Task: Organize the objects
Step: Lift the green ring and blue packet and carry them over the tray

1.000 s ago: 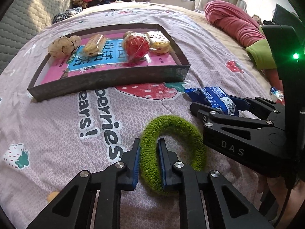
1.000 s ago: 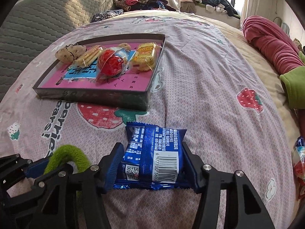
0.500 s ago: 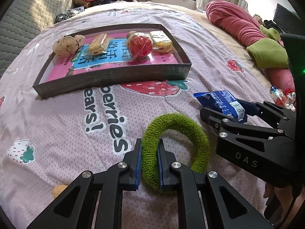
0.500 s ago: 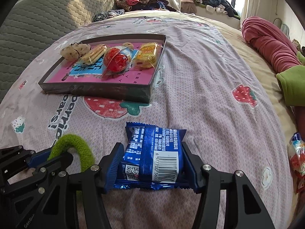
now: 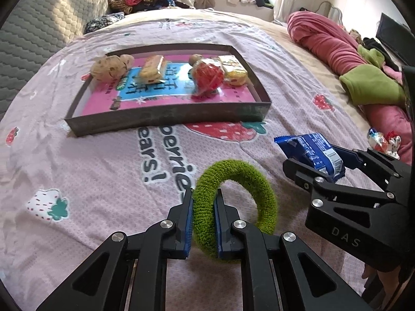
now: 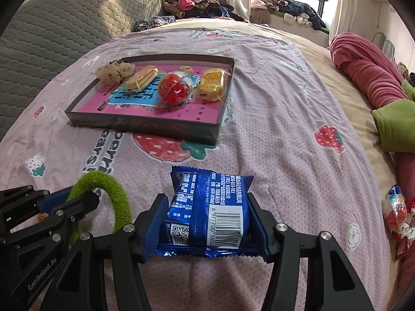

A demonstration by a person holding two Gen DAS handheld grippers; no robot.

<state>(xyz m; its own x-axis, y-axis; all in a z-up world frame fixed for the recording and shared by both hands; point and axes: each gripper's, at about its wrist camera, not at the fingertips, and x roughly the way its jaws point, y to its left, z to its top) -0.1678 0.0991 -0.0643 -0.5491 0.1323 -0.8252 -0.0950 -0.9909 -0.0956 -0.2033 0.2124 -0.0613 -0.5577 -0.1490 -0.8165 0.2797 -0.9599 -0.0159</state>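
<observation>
My left gripper [image 5: 203,199] is shut on a fuzzy green ring-shaped hair tie [image 5: 249,181], pinching its left side just above the bedspread. My right gripper [image 6: 206,202] is shut on a blue snack packet [image 6: 207,207], its pads pressing both sides. In the left wrist view the right gripper [image 5: 319,165] sits at the right with the blue packet [image 5: 308,150]. In the right wrist view the left gripper [image 6: 77,197] and green hair tie [image 6: 114,194] show at lower left. Ahead lies a dark shallow tray [image 5: 168,119] [image 6: 145,127] with a pink floor, holding wrapped snacks and a beige scrunchie [image 5: 109,66].
A pink strawberry-print bedspread [image 5: 77,168] covers the bed. A rolled pink and green blanket [image 5: 358,77] lies along the right edge, with wrapped candies [image 6: 399,212] beside it. A grey quilted headboard [image 6: 52,26] stands at the left, and piled clothes [image 6: 197,0] lie beyond.
Both grippers have lifted slightly with their loads, the green hair tie and blue packet rising off the bedspread. The tray looks a little farther and lower in both views.
</observation>
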